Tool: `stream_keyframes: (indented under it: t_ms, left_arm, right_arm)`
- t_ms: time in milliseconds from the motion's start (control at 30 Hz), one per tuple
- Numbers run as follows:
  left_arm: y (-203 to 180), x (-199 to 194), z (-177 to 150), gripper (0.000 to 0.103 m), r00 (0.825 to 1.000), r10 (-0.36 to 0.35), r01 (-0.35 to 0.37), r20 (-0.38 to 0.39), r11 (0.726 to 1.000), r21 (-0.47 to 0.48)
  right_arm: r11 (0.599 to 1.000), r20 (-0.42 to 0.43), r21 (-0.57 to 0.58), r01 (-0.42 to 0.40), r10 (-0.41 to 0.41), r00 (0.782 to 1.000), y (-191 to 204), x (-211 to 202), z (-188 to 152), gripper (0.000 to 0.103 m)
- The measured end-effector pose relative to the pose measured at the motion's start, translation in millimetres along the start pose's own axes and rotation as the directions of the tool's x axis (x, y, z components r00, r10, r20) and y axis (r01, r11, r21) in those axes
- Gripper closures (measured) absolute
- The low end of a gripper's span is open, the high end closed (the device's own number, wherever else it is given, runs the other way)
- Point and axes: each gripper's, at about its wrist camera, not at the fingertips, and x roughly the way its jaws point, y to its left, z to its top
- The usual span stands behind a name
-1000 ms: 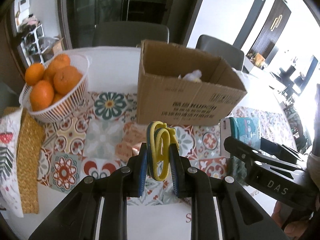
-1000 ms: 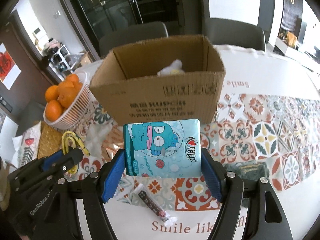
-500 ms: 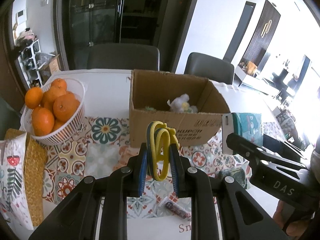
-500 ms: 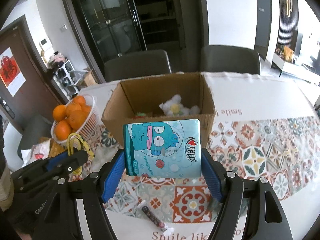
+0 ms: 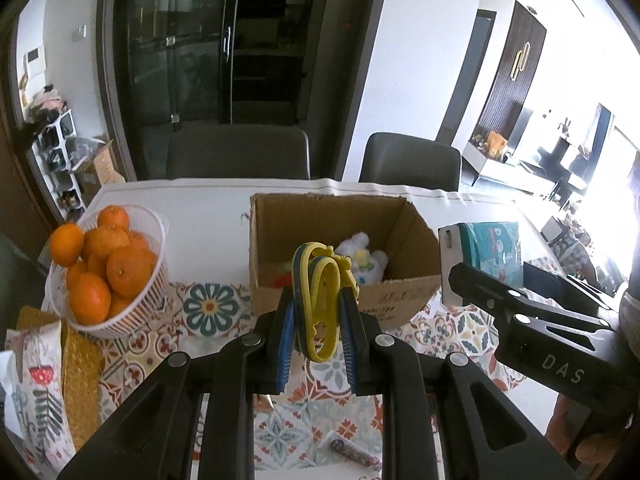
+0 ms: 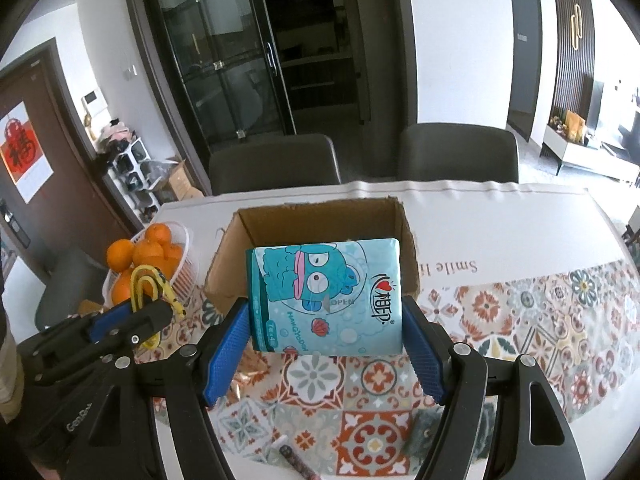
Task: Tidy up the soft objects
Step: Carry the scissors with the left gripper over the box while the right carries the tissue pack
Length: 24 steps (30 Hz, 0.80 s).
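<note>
My left gripper (image 5: pixel 318 312) is shut on a bundle of yellow and dark rubber bands (image 5: pixel 320 292), held in the air in front of the open cardboard box (image 5: pixel 404 300). A white plush toy (image 5: pixel 362 260) lies inside the box. My right gripper (image 6: pixel 326 332) is shut on a blue tissue pack with a cartoon fish (image 6: pixel 326 292), raised in front of the same box (image 6: pixel 228 264). The tissue pack (image 5: pixel 492 248) also shows at the right of the left wrist view, and the rubber bands (image 6: pixel 146 292) at the left of the right wrist view.
A white basket of oranges (image 5: pixel 116 276) stands left of the box on a patterned tablecloth (image 6: pixel 560 320). A small wrapped tube (image 5: pixel 352 450) lies near the front edge. A dark soft item (image 6: pixel 424 428) lies on the cloth at the right. Two chairs (image 5: pixel 240 156) stand behind the table.
Both grippers have risen and pulled back with their loads, so the box looks smaller and lower and its inside shows.
</note>
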Motion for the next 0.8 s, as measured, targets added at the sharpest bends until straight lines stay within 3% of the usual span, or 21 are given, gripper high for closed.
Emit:
stream_keyframes:
  t_ms: [500,800]
  left_arm:
    - [-6.0,12.5,35.8,0.081,0.999,0.020,-0.022,0.030,0.998,0.067]
    - [-5.5,36.4,52.5,0.081,1.000,0.017,-0.016,-0.010,0.997,0.082]
  right_arm:
    - [1.000,-0.005,-0.026,-0.005,0.005,1.000,-9.2,21.1,33.0,0.029]
    - [0.999,-0.052,-0.038,-0.011,0.009,0.999,-15.4,47.7,51.2,0.029]
